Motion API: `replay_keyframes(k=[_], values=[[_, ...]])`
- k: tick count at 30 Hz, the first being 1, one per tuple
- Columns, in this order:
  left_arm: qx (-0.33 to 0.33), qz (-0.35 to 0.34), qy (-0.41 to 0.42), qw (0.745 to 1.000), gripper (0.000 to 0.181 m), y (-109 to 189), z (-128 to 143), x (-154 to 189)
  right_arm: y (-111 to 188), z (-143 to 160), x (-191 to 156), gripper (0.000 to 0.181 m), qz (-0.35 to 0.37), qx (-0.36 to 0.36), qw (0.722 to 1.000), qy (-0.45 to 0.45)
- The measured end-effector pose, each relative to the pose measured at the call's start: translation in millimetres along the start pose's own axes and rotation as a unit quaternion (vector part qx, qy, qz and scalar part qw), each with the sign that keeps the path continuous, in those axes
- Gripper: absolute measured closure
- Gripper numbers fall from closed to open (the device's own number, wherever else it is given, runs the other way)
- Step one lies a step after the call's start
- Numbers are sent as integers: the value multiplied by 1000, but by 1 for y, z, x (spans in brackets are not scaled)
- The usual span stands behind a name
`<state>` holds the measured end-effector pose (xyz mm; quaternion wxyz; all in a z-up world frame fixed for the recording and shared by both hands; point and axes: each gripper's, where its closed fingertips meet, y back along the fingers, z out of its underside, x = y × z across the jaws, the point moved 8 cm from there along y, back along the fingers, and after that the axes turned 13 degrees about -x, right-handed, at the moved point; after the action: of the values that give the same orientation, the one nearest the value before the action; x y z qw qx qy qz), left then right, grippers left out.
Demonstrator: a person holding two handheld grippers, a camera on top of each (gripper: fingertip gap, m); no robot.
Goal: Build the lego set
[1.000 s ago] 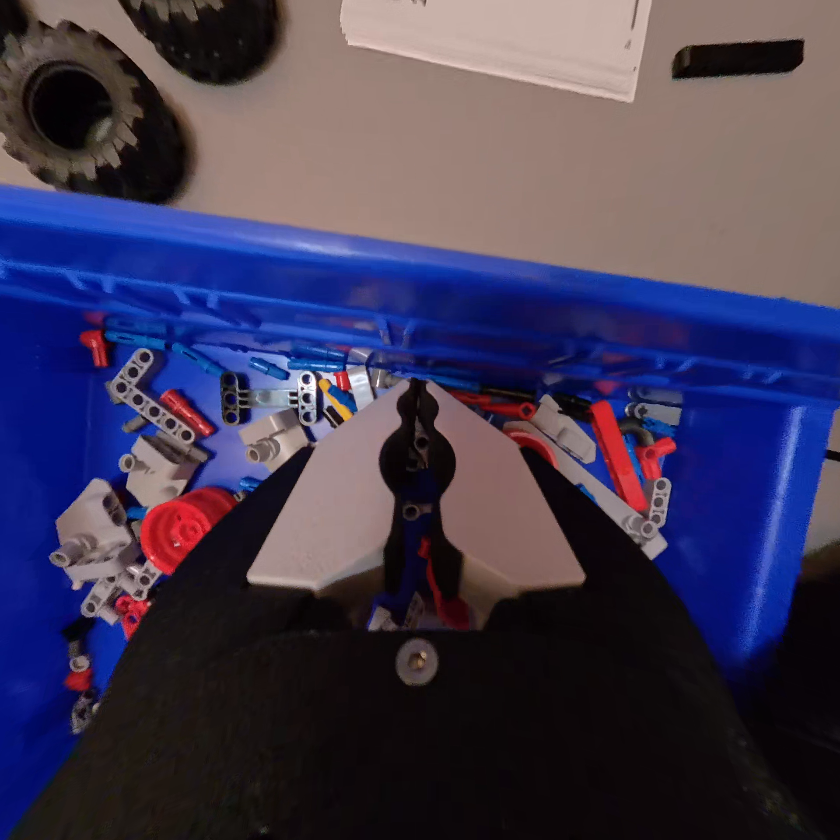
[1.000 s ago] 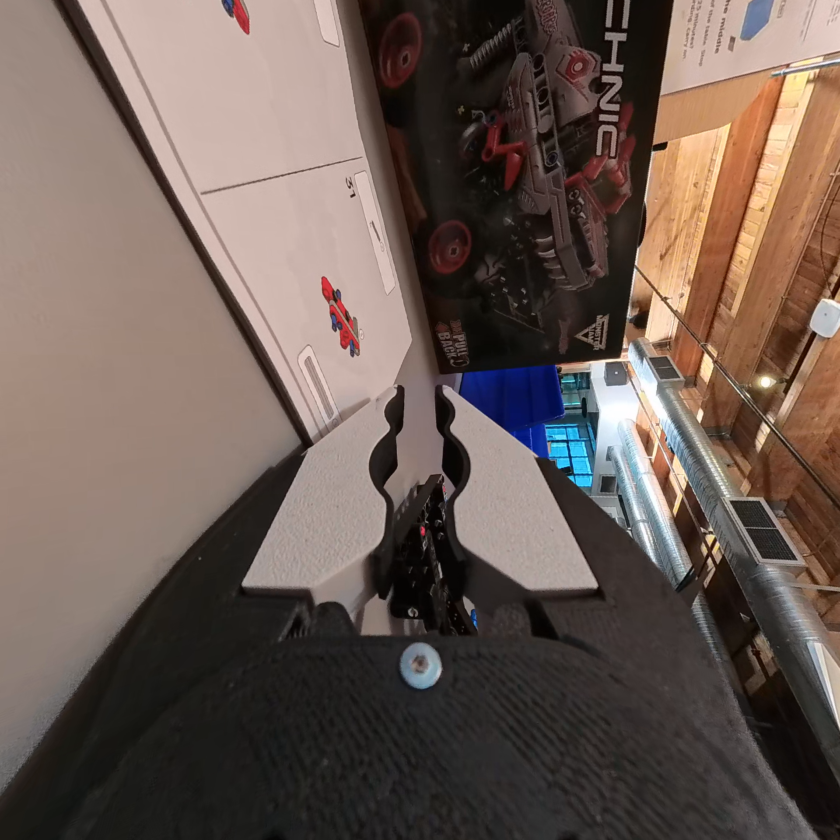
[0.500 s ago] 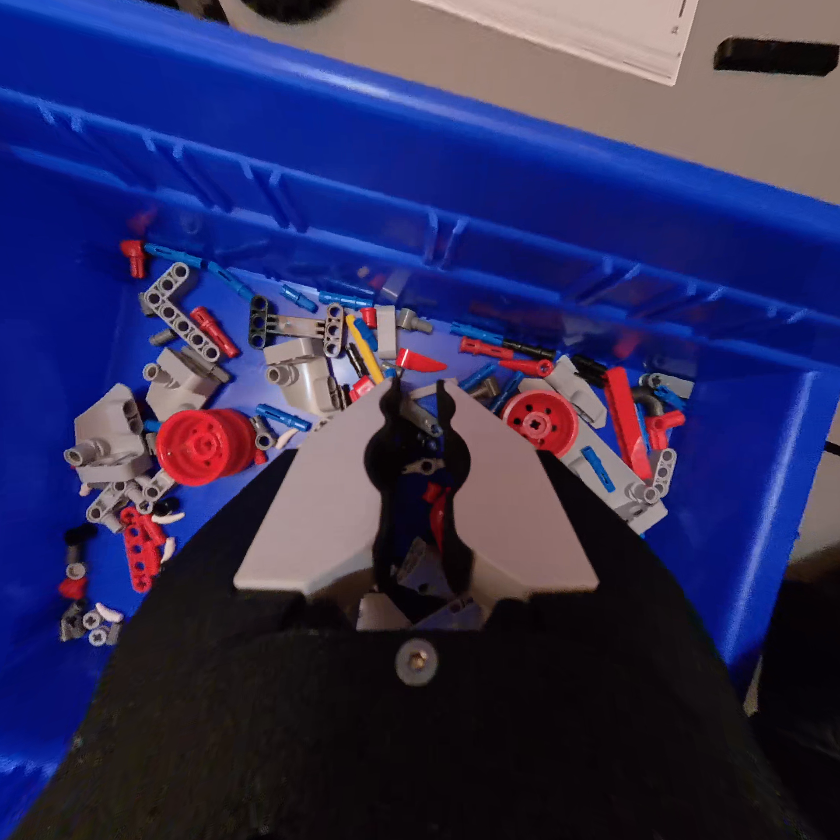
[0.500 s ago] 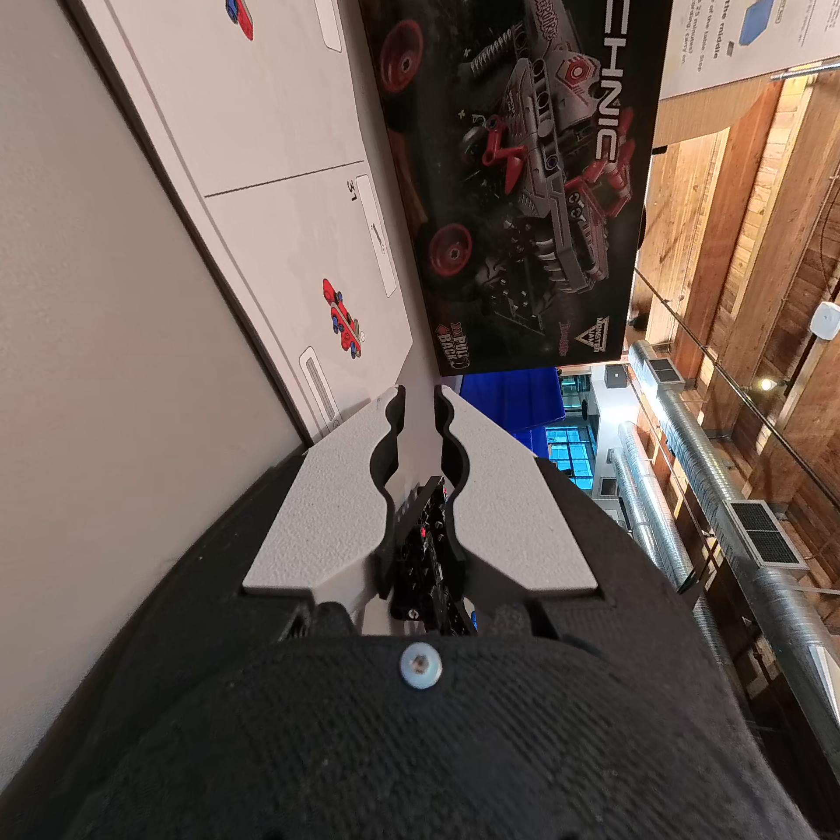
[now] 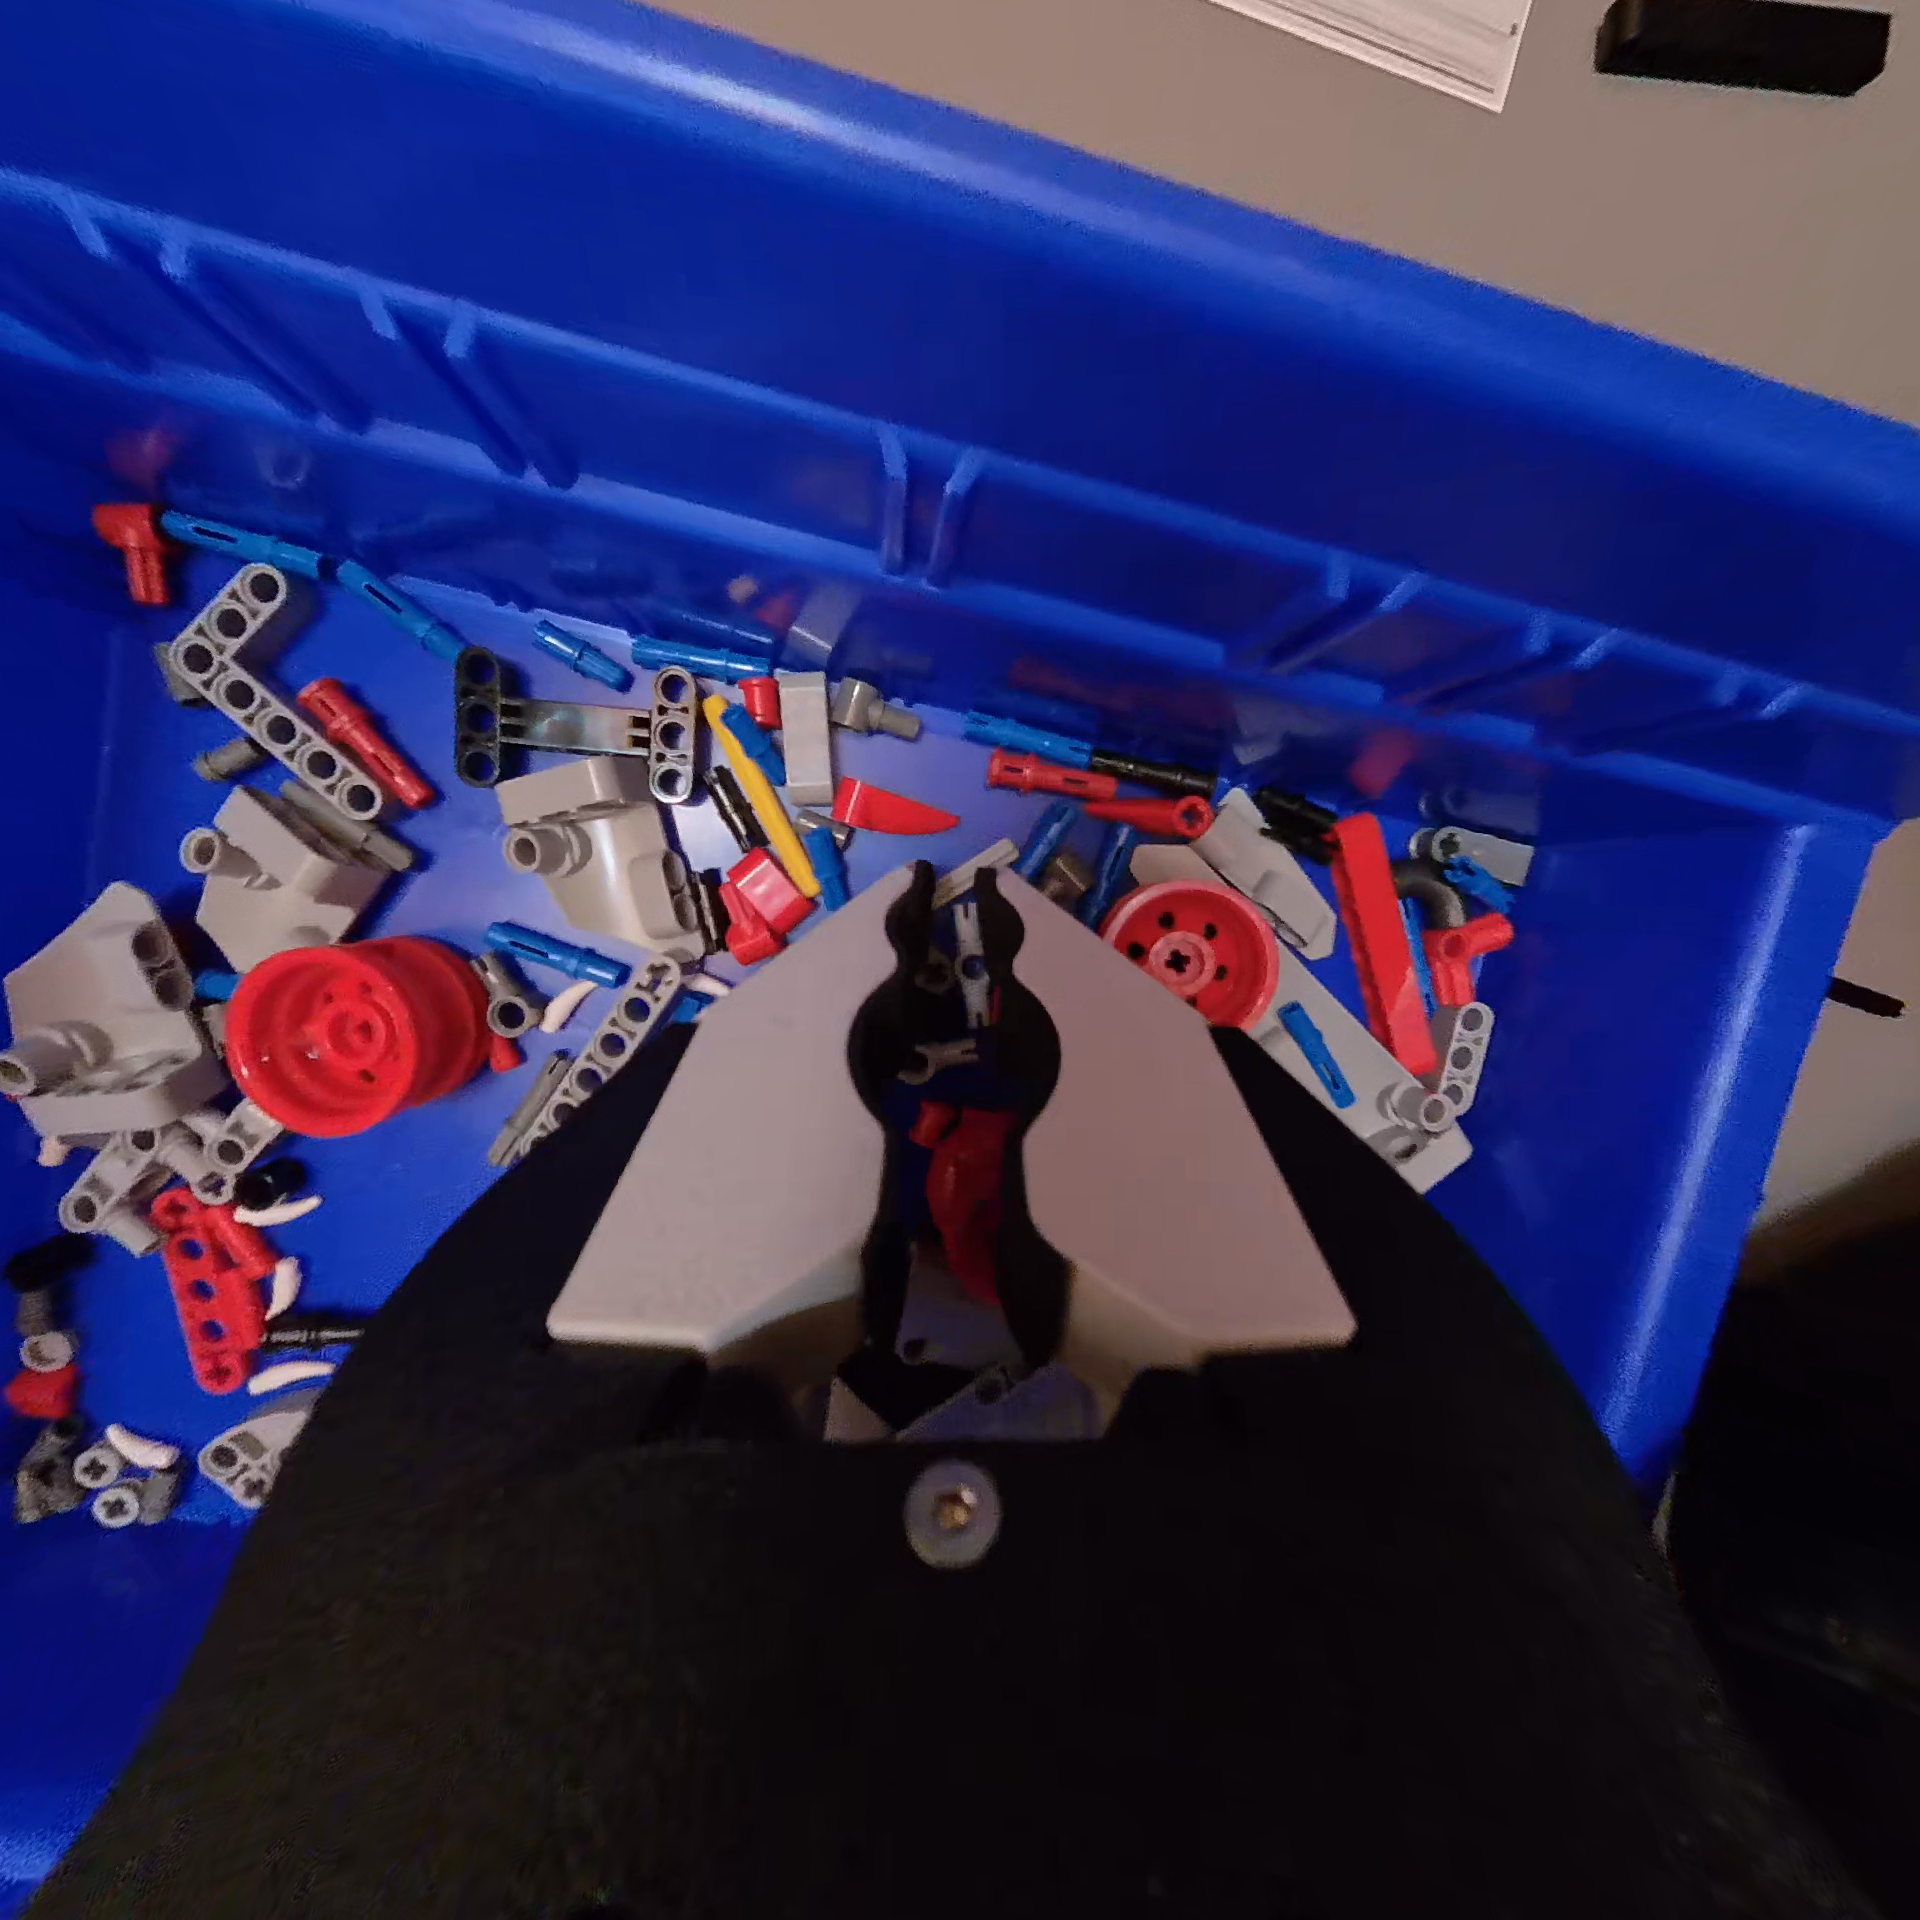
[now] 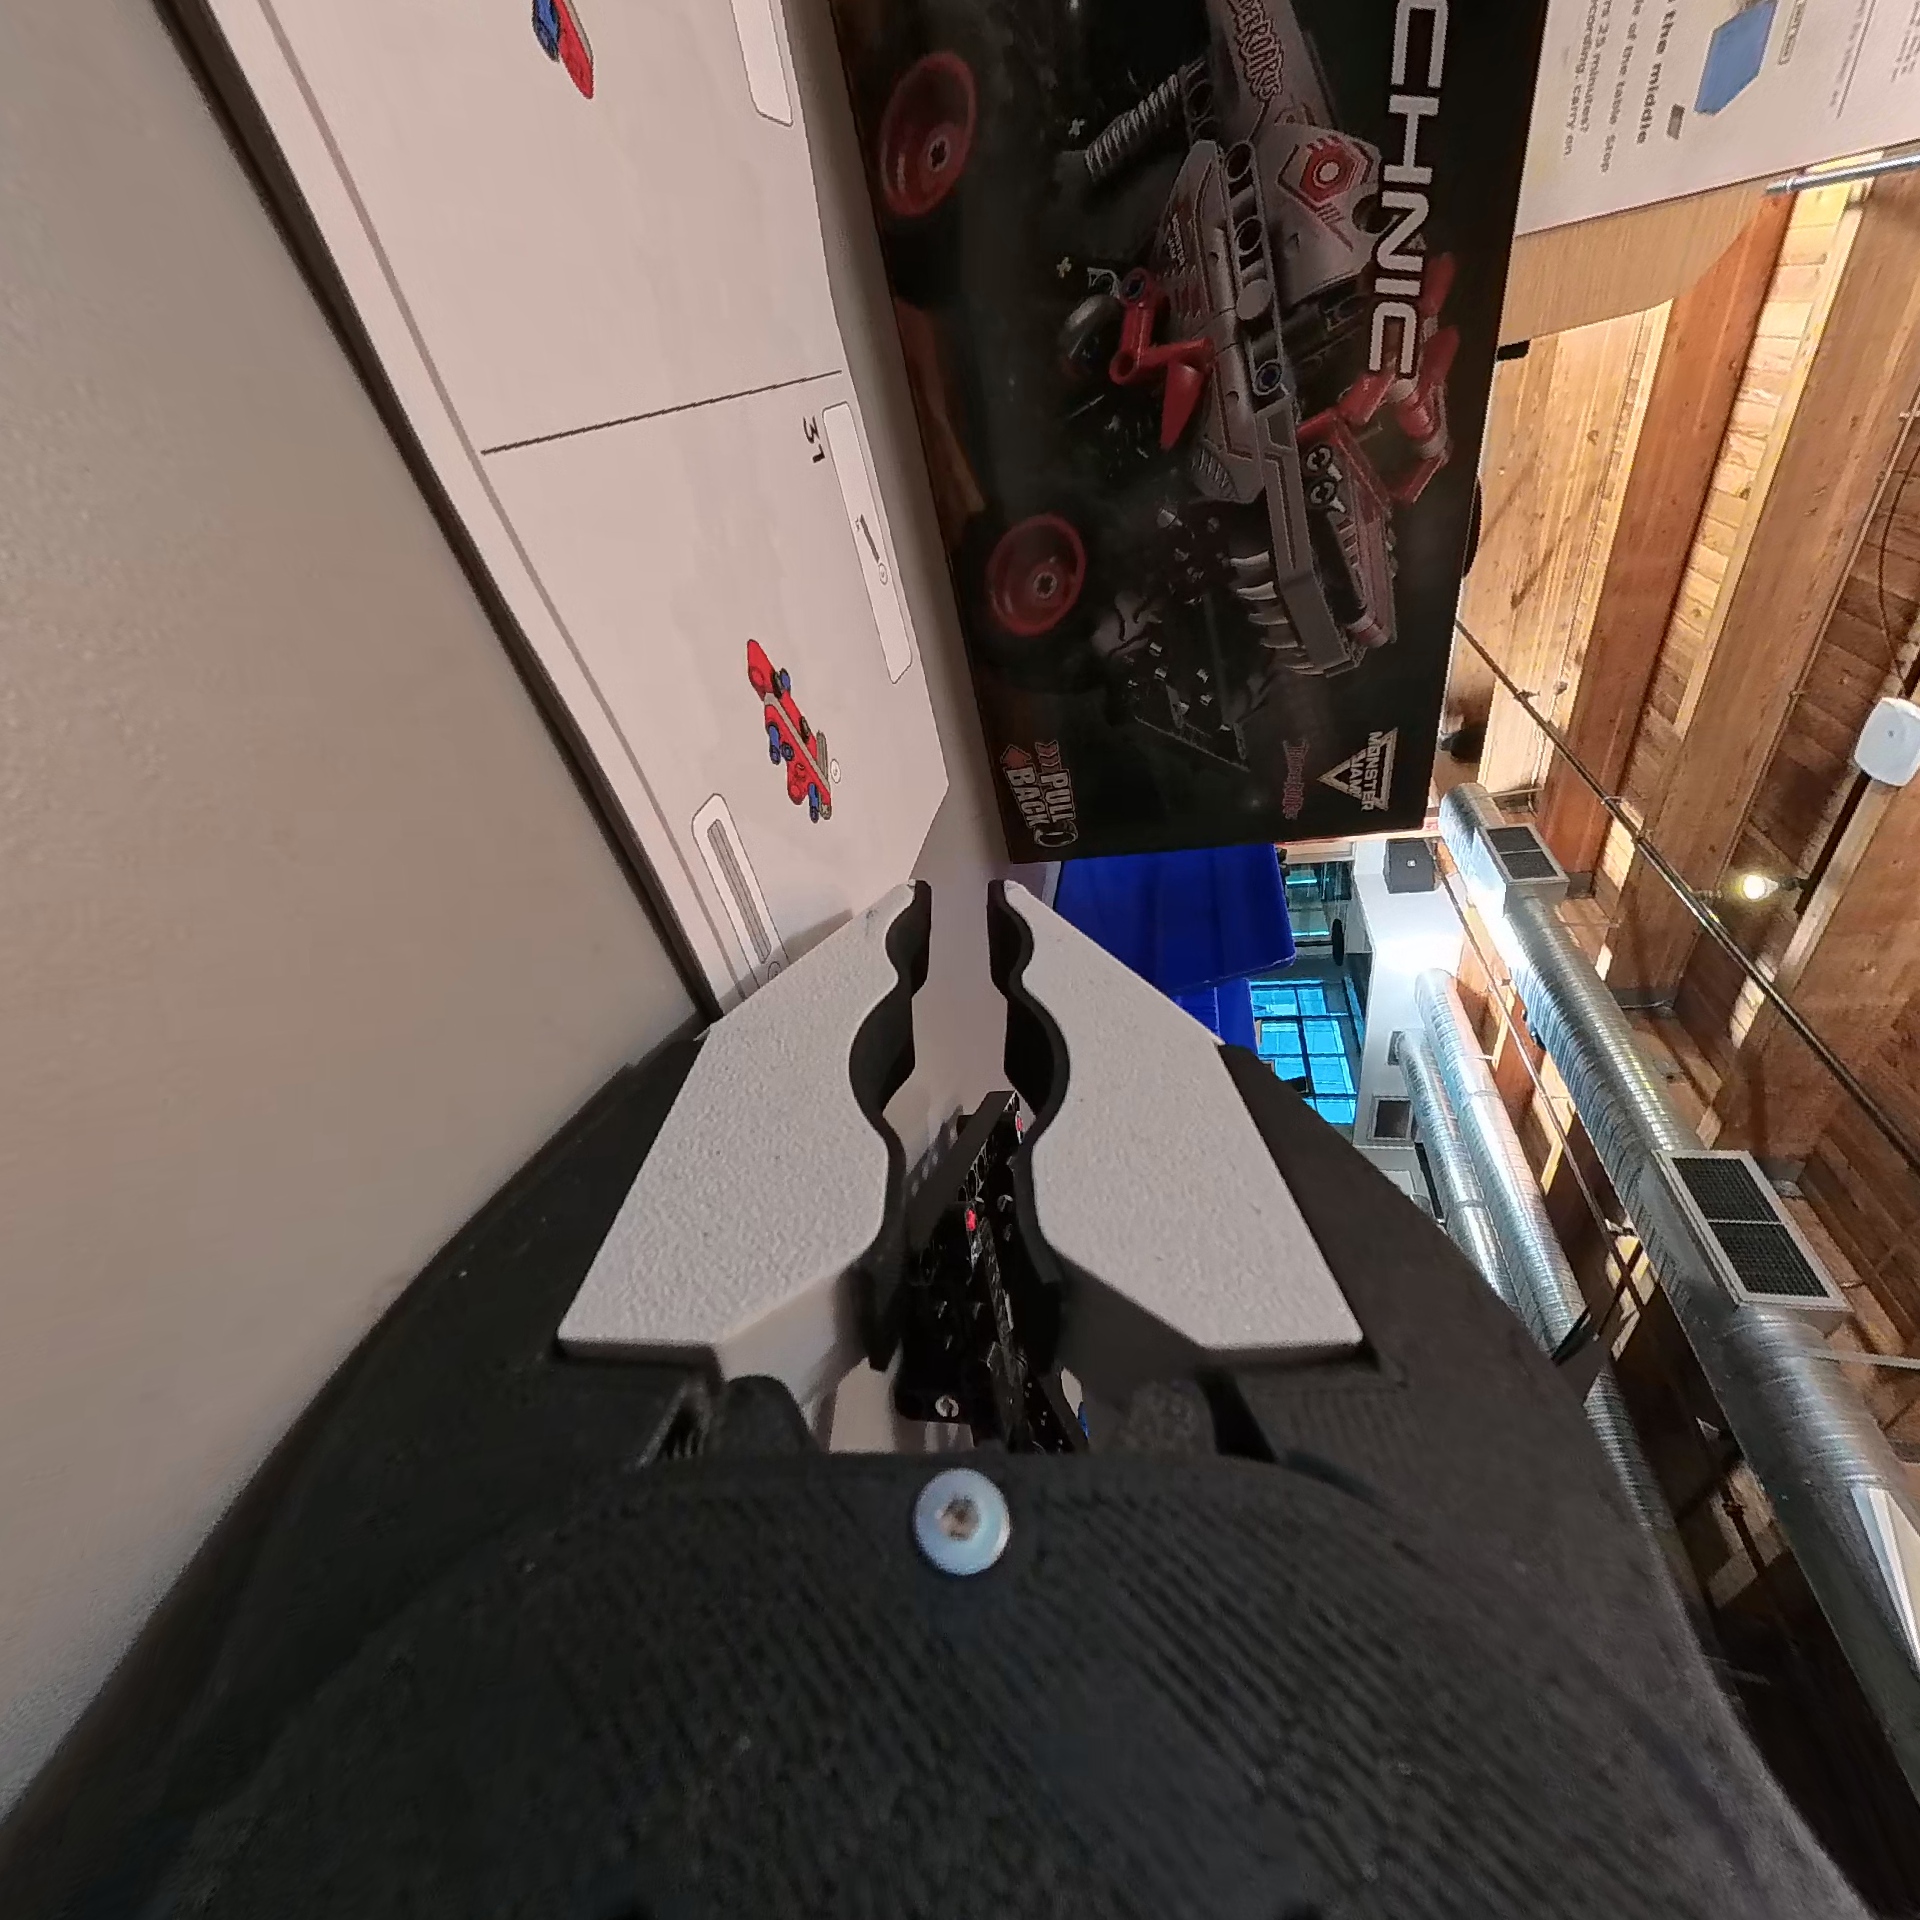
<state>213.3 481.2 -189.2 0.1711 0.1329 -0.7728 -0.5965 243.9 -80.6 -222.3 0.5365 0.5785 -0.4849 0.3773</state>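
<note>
Loose Technic parts lie on the floor of the blue bin, directly under and ahead of the left tool, which points down into the pile. Small grey connector sits right in the slot between the tips, long axis roughly along the tool's line; red curved piece lies further back in the slot. Left jaws stand narrowly apart; can't tell whether they pinch the connector or just frame it. Red wheel hub just beside the right finger, bigger red wheel hub well off to the left, yellow axle ahead-left.

Right tool is away from the bin, over the counter by the instruction booklet and set box. Its tips are parted, but deep in the slot it clamps a black sub-assembly. Left is plainly the one placed to pick; likely next move is a close and lift.
</note>
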Motion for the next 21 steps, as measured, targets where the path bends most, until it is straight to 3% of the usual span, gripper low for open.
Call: replay_keyframes(k=[1, 3, 9, 16, 18, 21], values=[[-1, 0, 0, 1000, 174, 0, 0, -1, 0, 0, 0, 172, 0, 0, 1000, 0], [-1, -5, -2, 1000, 169, 0, 1, -3, 0, 0, 0, 173, 0, 0, 1000, 0], [3, -19, -4, 1000, 176, -2, 1, -6, 0, 0, 0, 173, 0, 1, 1000, 0], [0, 12, 28, 1000, 179, -1, 0, -10, 0, -1, 0, 174, 0, 2, 1000, 1], [4, 4, 35, 999, 179, 5, -2, -10, 0, -1, 1, 173, 5, -1, 1000, 0], [63, -26, 36, 997, 180, 32, -10, -4, 3, -2, 4, 172, 10, 9, 1000, -11]])
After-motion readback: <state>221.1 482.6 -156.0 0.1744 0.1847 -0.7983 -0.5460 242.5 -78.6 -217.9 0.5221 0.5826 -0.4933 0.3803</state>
